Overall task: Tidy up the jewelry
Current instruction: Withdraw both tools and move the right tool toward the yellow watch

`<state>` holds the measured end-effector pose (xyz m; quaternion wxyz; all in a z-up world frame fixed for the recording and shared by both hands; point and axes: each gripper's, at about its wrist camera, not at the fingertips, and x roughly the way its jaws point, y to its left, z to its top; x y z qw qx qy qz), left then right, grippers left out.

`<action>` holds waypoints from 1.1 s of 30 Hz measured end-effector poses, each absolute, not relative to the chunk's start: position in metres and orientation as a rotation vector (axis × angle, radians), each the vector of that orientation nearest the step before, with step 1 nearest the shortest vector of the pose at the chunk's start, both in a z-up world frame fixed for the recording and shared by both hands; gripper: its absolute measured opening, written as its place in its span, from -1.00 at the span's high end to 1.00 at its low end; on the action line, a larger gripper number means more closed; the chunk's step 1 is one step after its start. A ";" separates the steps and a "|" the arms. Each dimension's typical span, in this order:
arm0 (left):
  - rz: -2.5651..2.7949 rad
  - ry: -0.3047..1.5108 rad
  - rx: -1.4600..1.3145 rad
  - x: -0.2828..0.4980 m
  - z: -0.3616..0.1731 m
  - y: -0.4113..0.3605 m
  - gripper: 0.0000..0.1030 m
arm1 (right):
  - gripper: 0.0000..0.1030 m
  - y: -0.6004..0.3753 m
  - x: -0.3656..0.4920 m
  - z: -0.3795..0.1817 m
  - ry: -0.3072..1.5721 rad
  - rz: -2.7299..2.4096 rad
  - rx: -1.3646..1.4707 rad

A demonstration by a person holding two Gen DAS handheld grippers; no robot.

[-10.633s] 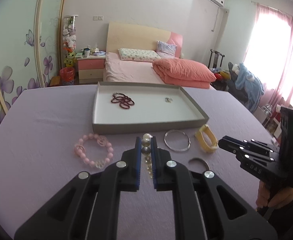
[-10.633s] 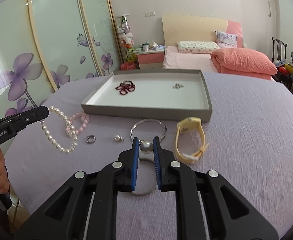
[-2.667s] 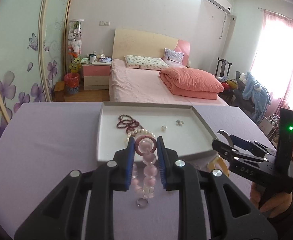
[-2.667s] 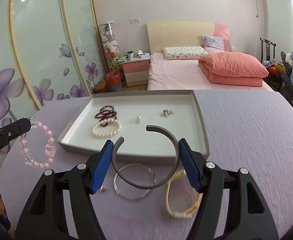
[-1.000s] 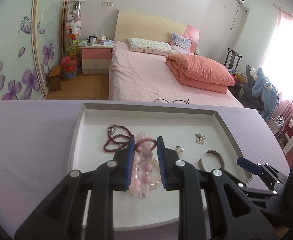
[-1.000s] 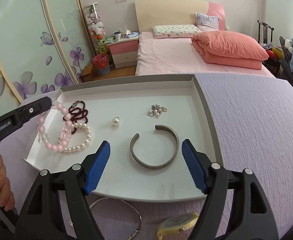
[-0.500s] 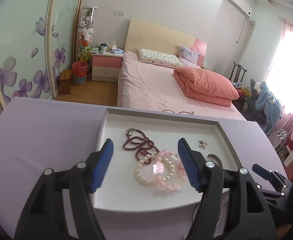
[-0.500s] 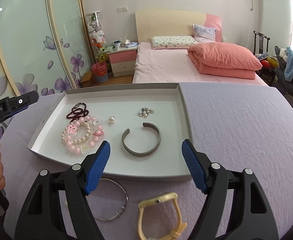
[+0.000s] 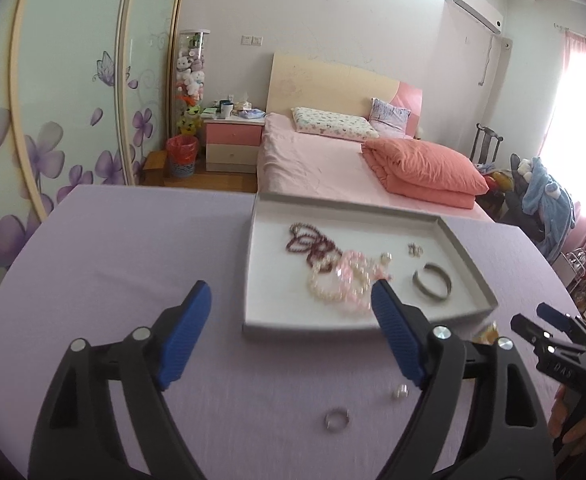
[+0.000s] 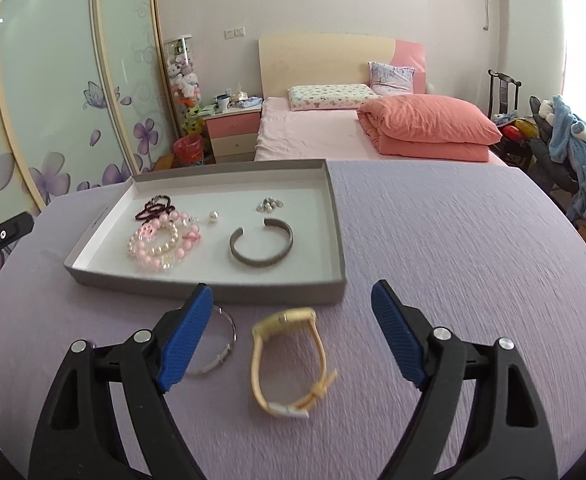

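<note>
A grey tray [image 10: 277, 294] [image 9: 469, 256] on the purple table holds a dark red bead string [image 10: 155, 206], a pearl bracelet with a pink bead bracelet on it [image 10: 155, 246] [image 9: 343, 278], a loose pearl [image 10: 212, 217], small earrings [image 10: 269, 204] and a grey cuff [image 10: 261, 245] [image 9: 432, 284]. On the table in front of the tray lie a thin silver bangle [image 10: 217, 354], a yellow watch [image 10: 289, 360], a ring [image 9: 336, 420] and a small stud [image 9: 400, 391]. My left gripper [image 9: 291, 336] is open and empty above the table. My right gripper [image 10: 292, 334] is open and empty over the watch.
The round purple table [image 10: 453, 264] drops off at its edges on all sides. A pink bed [image 10: 333, 132] and a nightstand [image 10: 235, 130] stand behind it. The right gripper shows at the right edge of the left wrist view [image 9: 561, 334].
My left gripper has let go of the pink bead bracelet onto the pearls in the tray, opened and pulled back to the left. My right gripper has pulled back from the tray over the watch.
</note>
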<state>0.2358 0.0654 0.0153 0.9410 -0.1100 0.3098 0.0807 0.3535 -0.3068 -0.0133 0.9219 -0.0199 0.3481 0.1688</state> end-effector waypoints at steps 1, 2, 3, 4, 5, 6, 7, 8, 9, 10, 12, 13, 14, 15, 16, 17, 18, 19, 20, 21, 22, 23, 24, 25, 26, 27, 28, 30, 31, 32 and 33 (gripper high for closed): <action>0.161 0.638 -0.230 0.228 0.012 0.065 -0.67 | -0.64 -0.308 0.350 -0.016 0.717 0.344 -0.042; 0.159 0.643 -0.233 0.223 0.010 0.064 -0.68 | -0.66 -0.309 0.347 -0.018 0.721 0.342 -0.042; 0.160 0.649 -0.235 0.219 0.007 0.063 -0.69 | -0.66 -0.310 0.344 -0.020 0.724 0.339 -0.043; 0.161 0.663 -0.236 0.212 0.004 0.061 -0.70 | -0.67 -0.311 0.341 -0.024 0.730 0.336 -0.043; 0.160 0.672 -0.238 0.209 0.001 0.060 -0.71 | -0.67 -0.312 0.340 -0.026 0.735 0.336 -0.045; 0.158 0.681 -0.238 0.204 -0.001 0.058 -0.71 | -0.67 -0.312 0.338 -0.029 0.741 0.335 -0.046; 0.156 0.685 -0.237 0.198 -0.004 0.055 -0.72 | -0.67 -0.313 0.337 -0.033 0.751 0.335 -0.046; 0.153 0.681 -0.234 0.194 -0.006 0.053 -0.77 | -0.69 -0.313 0.336 -0.035 0.756 0.336 -0.047; 0.146 0.675 -0.226 0.190 -0.008 0.050 -0.79 | -0.69 -0.312 0.336 -0.039 0.764 0.335 -0.050; 0.143 0.669 -0.221 0.187 -0.011 0.049 -0.81 | -0.69 -0.312 0.336 -0.041 0.769 0.331 -0.052; 0.150 0.662 -0.217 0.183 -0.017 0.047 -0.81 | -0.69 -0.313 0.336 -0.046 0.781 0.325 -0.049; 0.150 0.664 -0.218 0.183 -0.020 0.048 -0.81 | -0.69 -0.313 0.337 -0.048 0.788 0.323 -0.046; 0.152 0.673 -0.218 0.183 -0.024 0.047 -0.81 | -0.69 -0.313 0.337 -0.050 0.792 0.321 -0.047; 0.152 0.676 -0.215 0.183 -0.025 0.046 -0.81 | -0.69 -0.312 0.338 -0.051 0.797 0.320 -0.048; 0.150 0.676 -0.210 0.183 -0.026 0.045 -0.81 | -0.69 -0.312 0.339 -0.052 0.802 0.319 -0.050; 0.150 0.673 -0.204 0.182 -0.026 0.044 -0.81 | -0.69 -0.311 0.340 -0.054 0.808 0.316 -0.053; 0.151 0.669 -0.201 0.182 -0.027 0.043 -0.81 | -0.69 -0.311 0.342 -0.055 0.815 0.317 -0.054; 0.150 0.664 -0.201 0.181 -0.027 0.043 -0.81 | -0.69 -0.310 0.343 -0.056 0.820 0.316 -0.055; 0.148 0.657 -0.203 0.180 -0.026 0.043 -0.82 | -0.70 -0.309 0.345 -0.057 0.824 0.313 -0.058; 0.146 0.655 -0.205 0.180 -0.027 0.043 -0.83 | -0.70 -0.309 0.345 -0.058 0.827 0.313 -0.059; 0.144 0.655 -0.206 0.181 -0.027 0.043 -0.84 | -0.70 -0.308 0.347 -0.058 0.831 0.313 -0.061; 0.140 0.655 -0.206 0.181 -0.027 0.043 -0.85 | -0.71 -0.308 0.347 -0.059 0.831 0.311 -0.064; 0.139 0.657 -0.205 0.181 -0.028 0.043 -0.85 | -0.72 -0.307 0.349 -0.060 0.832 0.309 -0.068; 0.138 0.658 -0.205 0.181 -0.029 0.042 -0.85 | -0.73 -0.305 0.350 -0.060 0.833 0.308 -0.074; 0.136 0.659 -0.204 0.182 -0.029 0.042 -0.85 | -0.75 -0.305 0.352 -0.061 0.834 0.307 -0.078; 0.134 0.661 -0.202 0.182 -0.030 0.041 -0.85 | -0.75 -0.304 0.353 -0.061 0.837 0.305 -0.084; 0.133 0.662 -0.200 0.182 -0.031 0.041 -0.85 | -0.75 -0.303 0.355 -0.063 0.842 0.302 -0.089; 0.130 0.665 -0.197 0.183 -0.033 0.040 -0.86 | -0.75 -0.302 0.358 -0.064 0.851 0.302 -0.094; 0.129 0.666 -0.196 0.183 -0.034 0.039 -0.86 | -0.75 -0.302 0.359 -0.065 0.853 0.301 -0.096; 0.127 0.668 -0.195 0.184 -0.034 0.039 -0.86 | -0.75 -0.301 0.360 -0.065 0.855 0.299 -0.099; 0.126 0.669 -0.194 0.184 -0.035 0.038 -0.86 | -0.75 -0.301 0.361 -0.065 0.859 0.300 -0.099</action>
